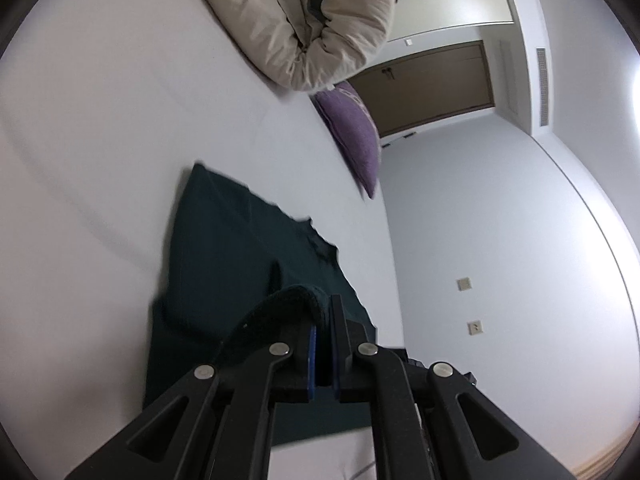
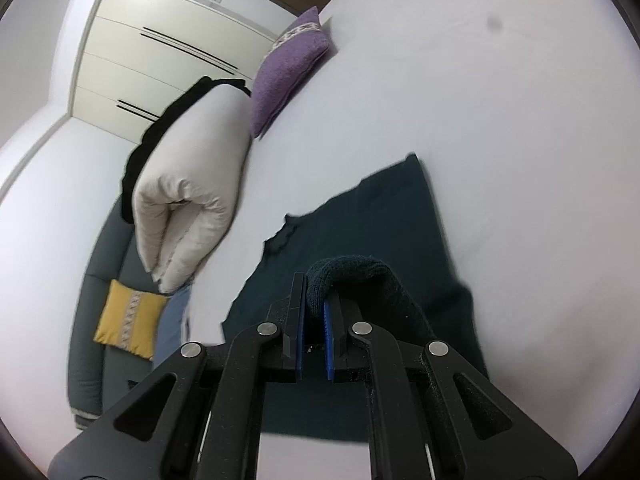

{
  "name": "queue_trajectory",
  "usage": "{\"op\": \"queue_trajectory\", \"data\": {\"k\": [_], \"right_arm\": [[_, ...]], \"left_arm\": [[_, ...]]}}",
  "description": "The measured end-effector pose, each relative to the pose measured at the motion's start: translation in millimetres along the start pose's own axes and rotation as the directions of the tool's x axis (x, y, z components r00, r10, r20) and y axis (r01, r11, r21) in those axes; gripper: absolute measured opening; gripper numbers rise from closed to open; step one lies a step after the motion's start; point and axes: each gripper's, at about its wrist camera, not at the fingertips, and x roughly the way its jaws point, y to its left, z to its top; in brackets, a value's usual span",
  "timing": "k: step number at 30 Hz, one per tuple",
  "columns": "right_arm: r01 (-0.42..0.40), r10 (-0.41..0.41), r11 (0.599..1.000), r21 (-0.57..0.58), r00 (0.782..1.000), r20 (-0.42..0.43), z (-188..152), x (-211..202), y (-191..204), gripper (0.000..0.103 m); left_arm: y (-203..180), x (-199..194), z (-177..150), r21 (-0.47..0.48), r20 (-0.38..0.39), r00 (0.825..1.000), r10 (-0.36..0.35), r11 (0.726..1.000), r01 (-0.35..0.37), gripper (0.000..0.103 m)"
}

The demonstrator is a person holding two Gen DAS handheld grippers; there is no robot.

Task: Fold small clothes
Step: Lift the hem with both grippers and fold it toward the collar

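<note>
Soft, even light — blurred, fisheye-warped edges

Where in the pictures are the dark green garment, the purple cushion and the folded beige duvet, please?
dark green garment [image 2: 380,216]: right wrist view, flat part on the bed.
purple cushion [image 2: 286,76]: right wrist view, middle of its face.
folded beige duvet [image 1: 304,16]: left wrist view, rolled fold.

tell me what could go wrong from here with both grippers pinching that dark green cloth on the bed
1. Each grip is thin: the left gripper and right gripper hold only a rolled edge of the dark green garment, so a corner might slip free mid-fold.
2. Both views are blurred, suggesting fast motion; the fold could land skewed or bunch on the white bed.
</note>
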Motion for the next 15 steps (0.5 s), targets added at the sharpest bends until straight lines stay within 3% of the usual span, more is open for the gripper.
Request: {"op": "queue_trajectory", "data": {"k": [10,15], "right_arm": [[0.091,-0.091,0.996,0.008,0.996,0.013,61,100,-2,0.006],[0.174,-0.175,0.985,0.011,0.984,0.029,80,142,-15,0.011]], "left_arm": [[20,64,58,-0.010,0.031,0.997,0.073,0.997,-0.073,0.006],[39,100,74,-0.012,0.031,0.985,0.168,0.986,-0.168,0.007]]}}
